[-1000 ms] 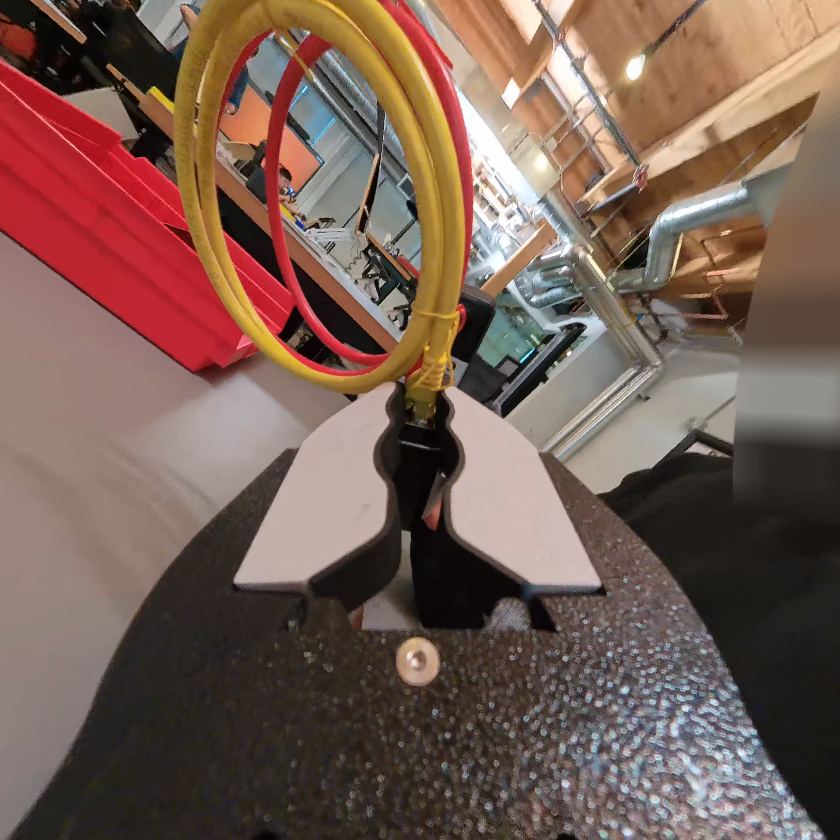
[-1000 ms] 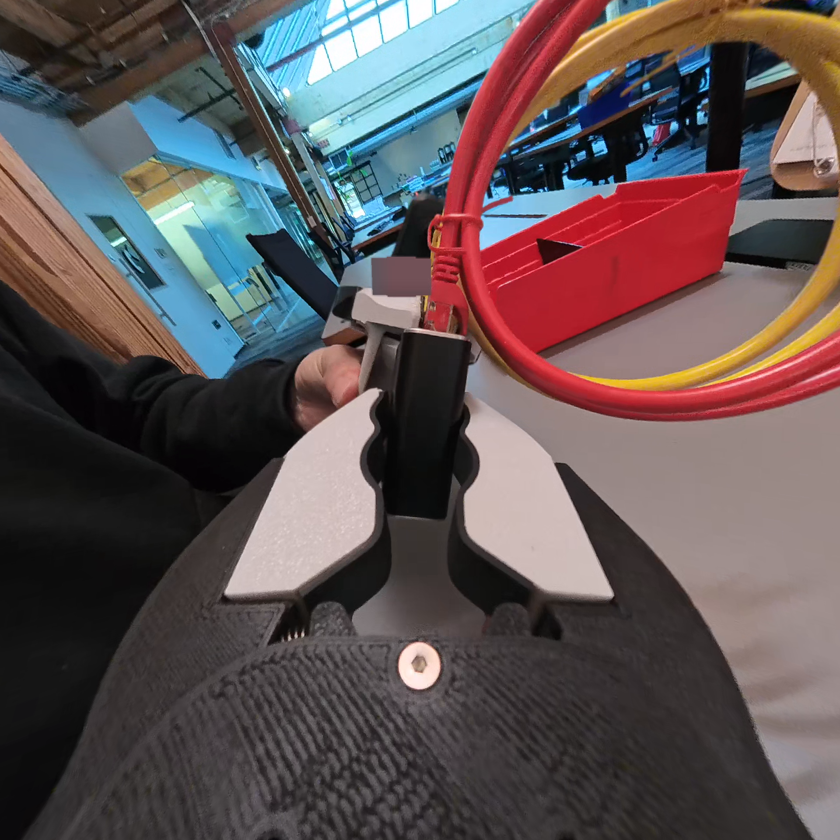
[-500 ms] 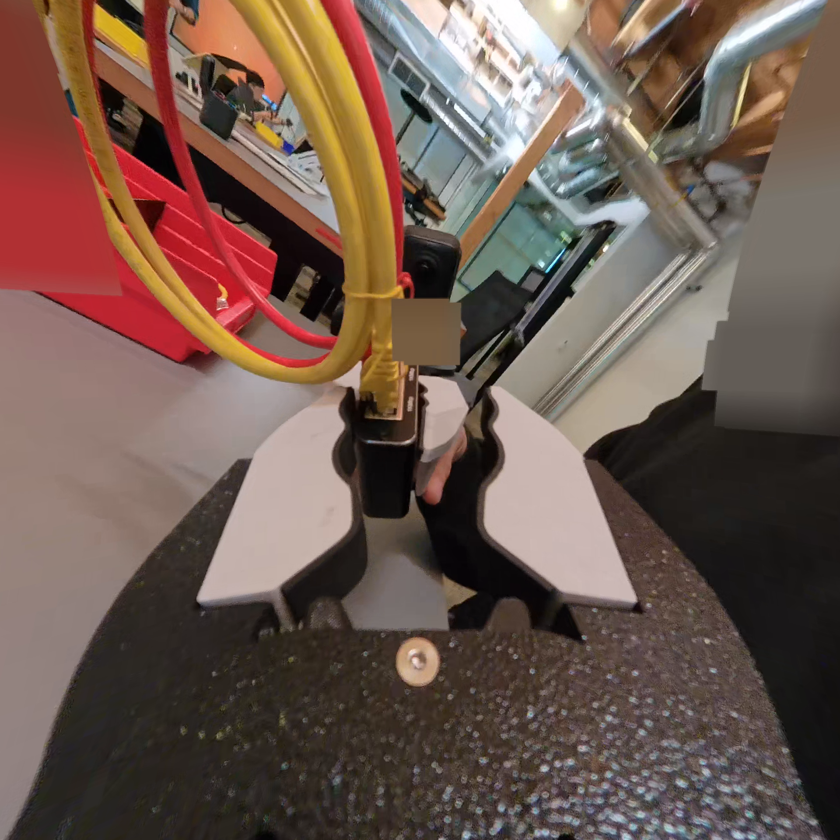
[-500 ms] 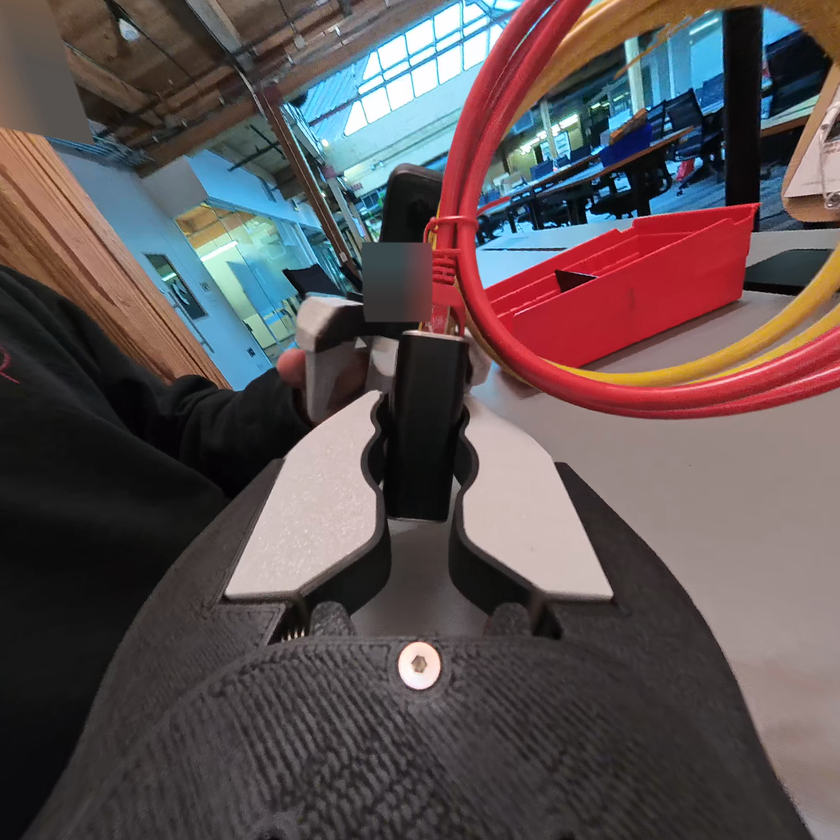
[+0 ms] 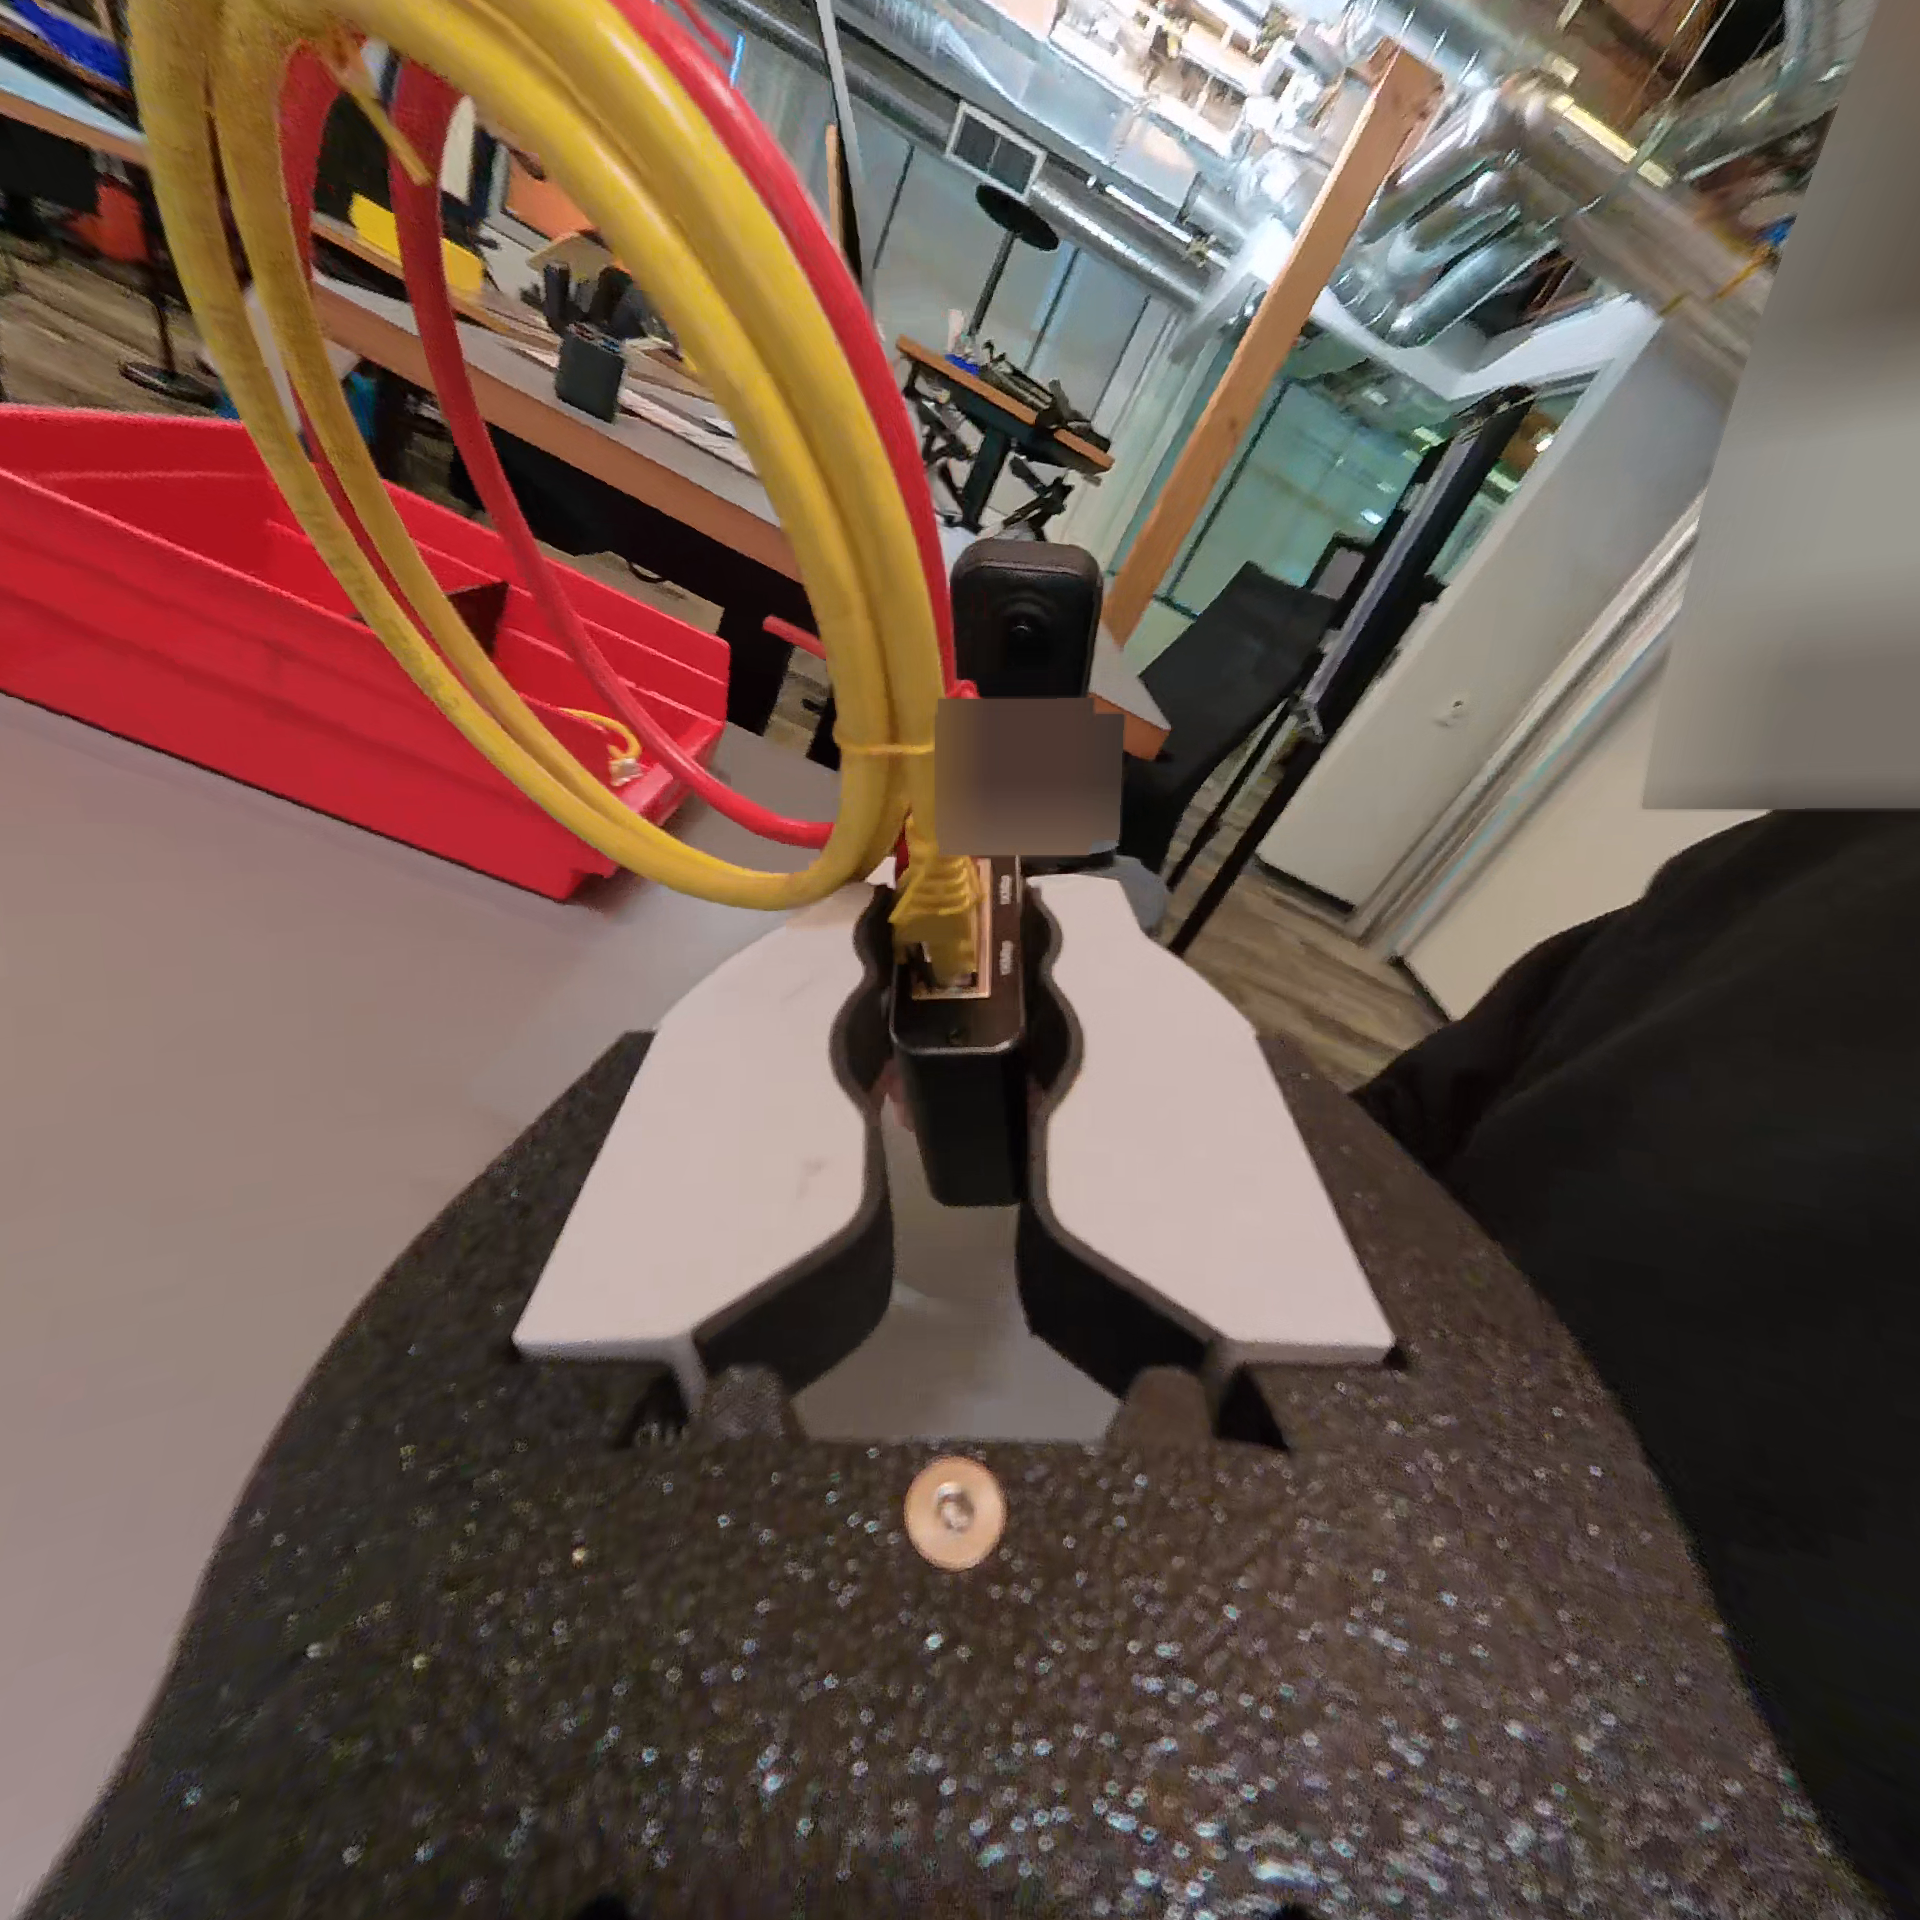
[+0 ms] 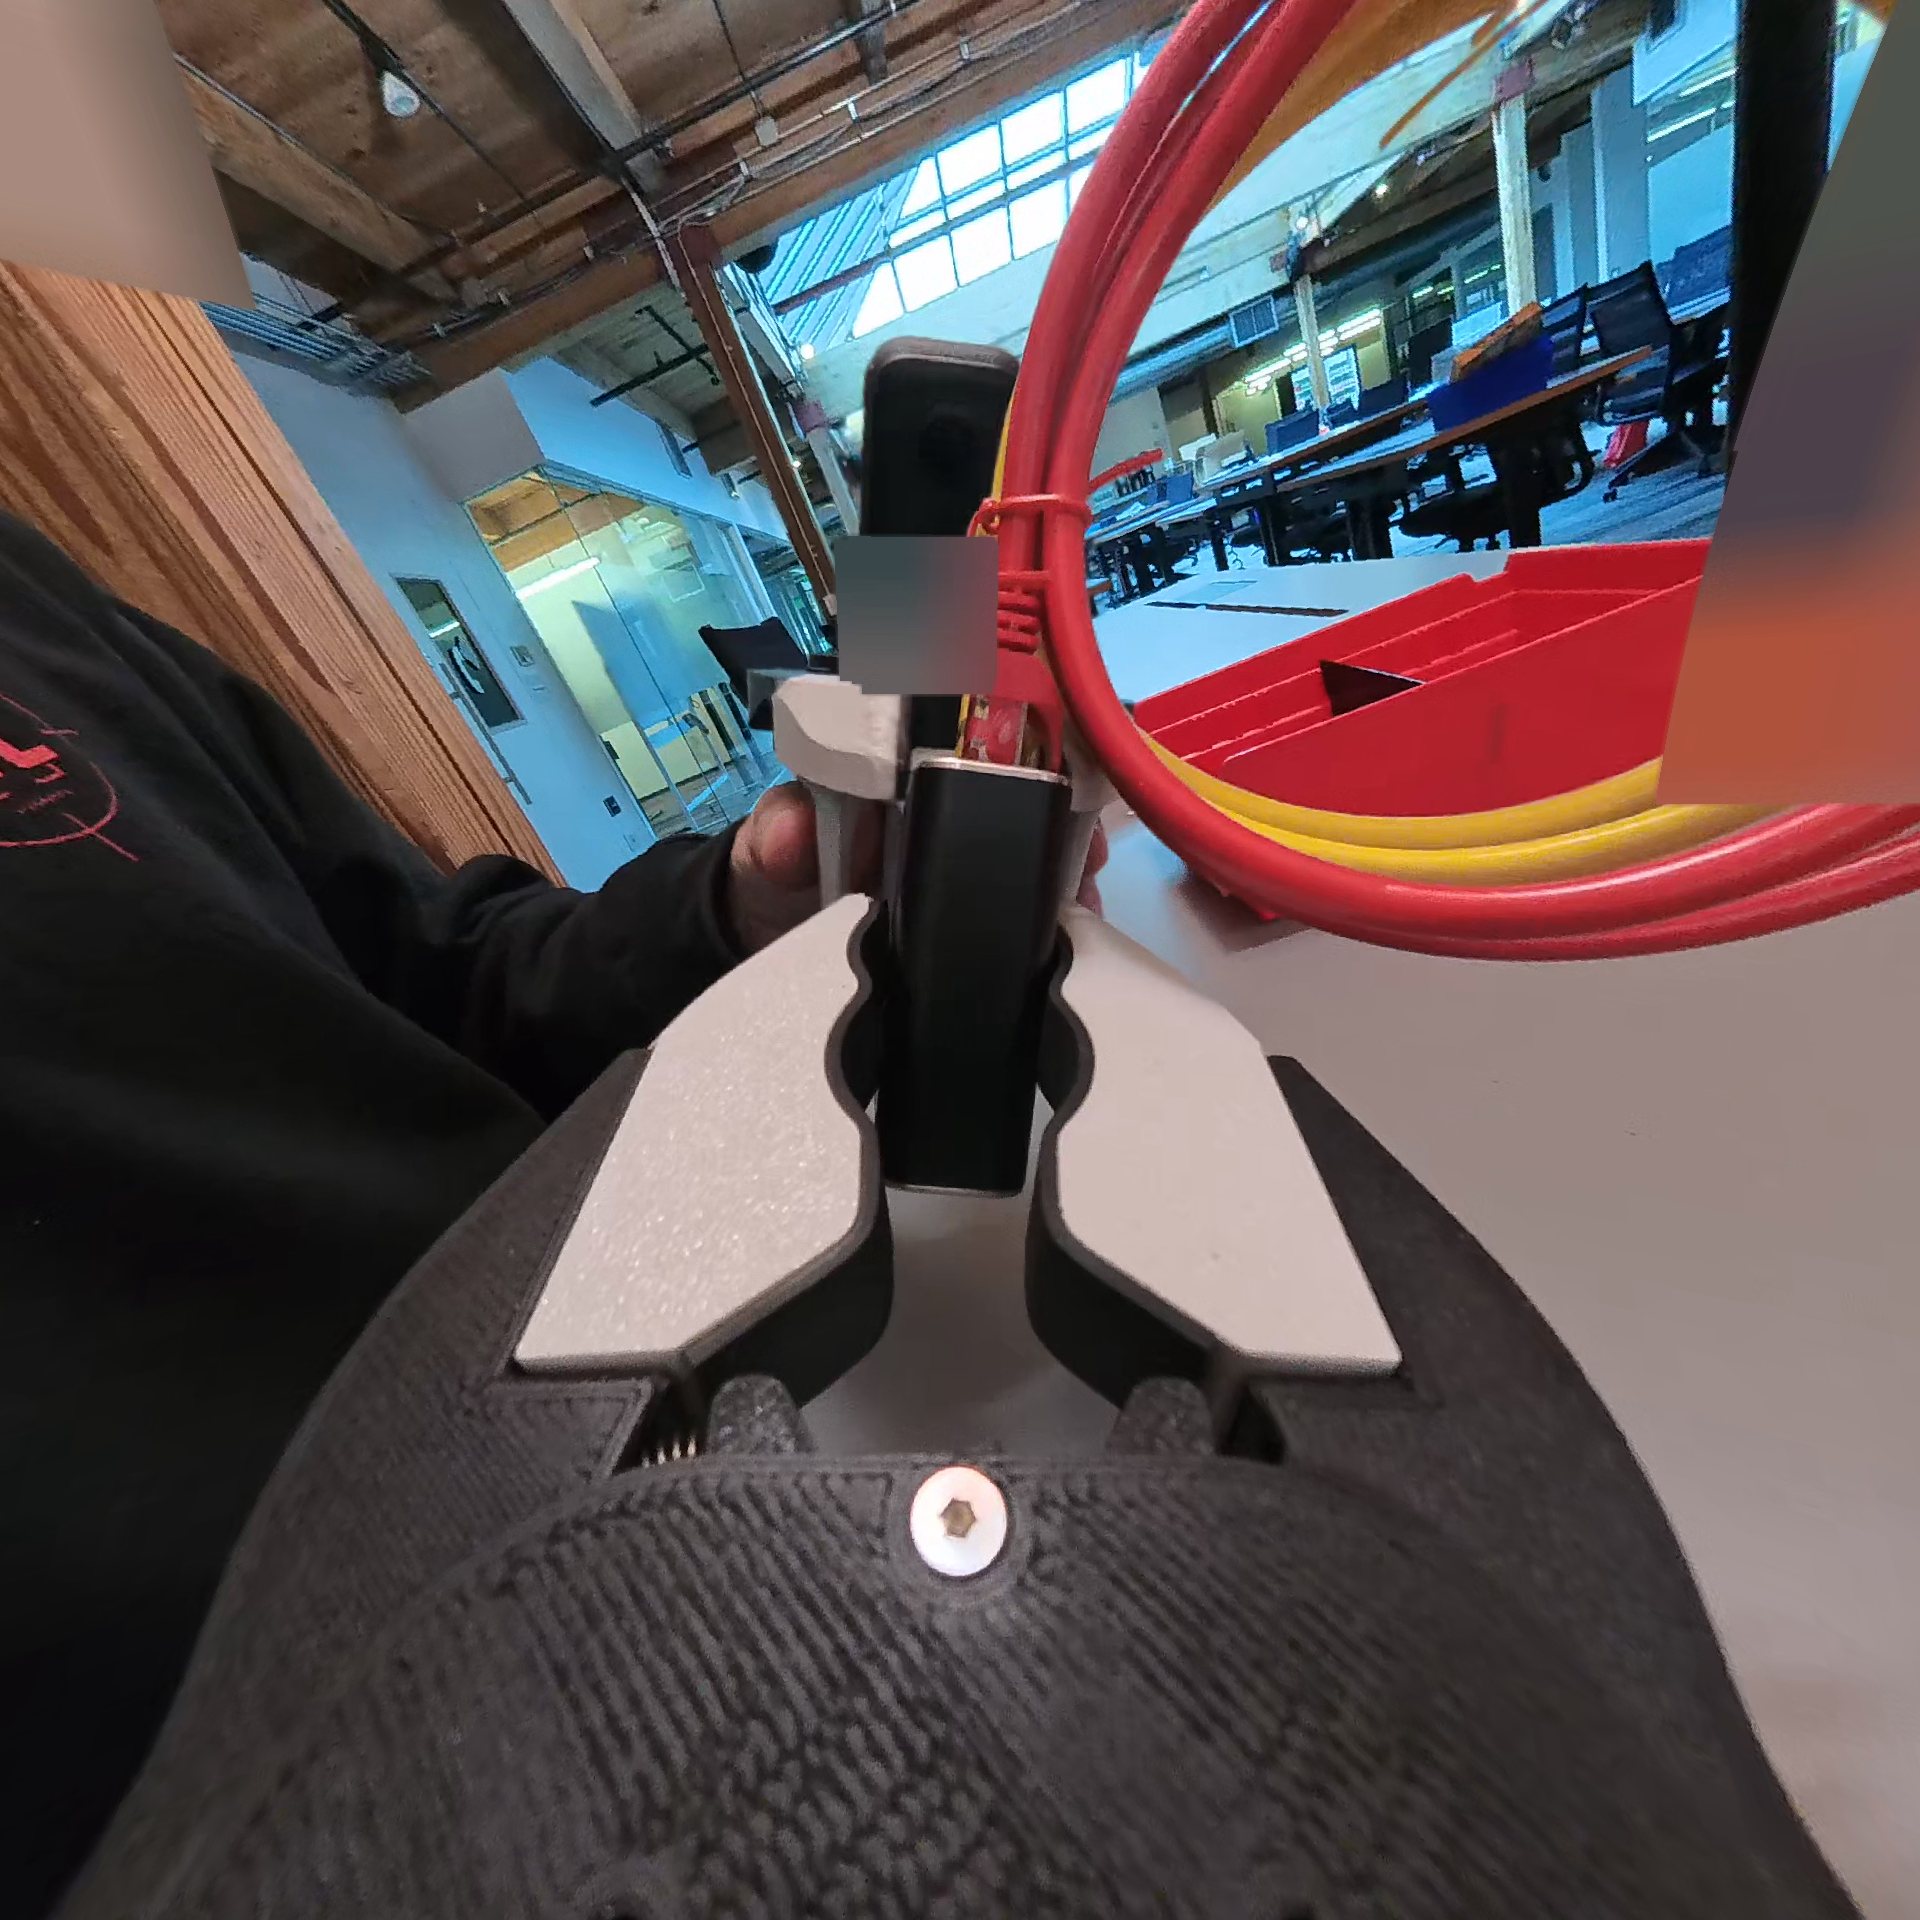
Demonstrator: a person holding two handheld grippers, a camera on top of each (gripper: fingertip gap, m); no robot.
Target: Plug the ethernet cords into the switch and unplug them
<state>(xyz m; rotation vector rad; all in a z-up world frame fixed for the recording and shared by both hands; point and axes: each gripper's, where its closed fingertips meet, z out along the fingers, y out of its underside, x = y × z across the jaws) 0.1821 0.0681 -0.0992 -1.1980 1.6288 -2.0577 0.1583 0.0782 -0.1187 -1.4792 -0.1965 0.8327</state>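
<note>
The black switch (image 5: 961, 1081) is pinched at one end by the left claw (image 5: 958, 997) and at the other by the right claw (image 6: 961, 997). A yellow cord (image 5: 940, 914) and a red cord (image 6: 1013, 665) are plugged into the switch, above the table (image 5: 260, 1039). A red bin (image 5: 260, 665) is seen behind the switch.

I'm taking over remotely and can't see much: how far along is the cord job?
Done: the yellow cord sits in a port of the black switch, and the red cord enters the switch at its other end. In hand: the left gripper and right gripper both clamp the switch above the table. Left: unplugging both cords, still coiled and tied.
</note>
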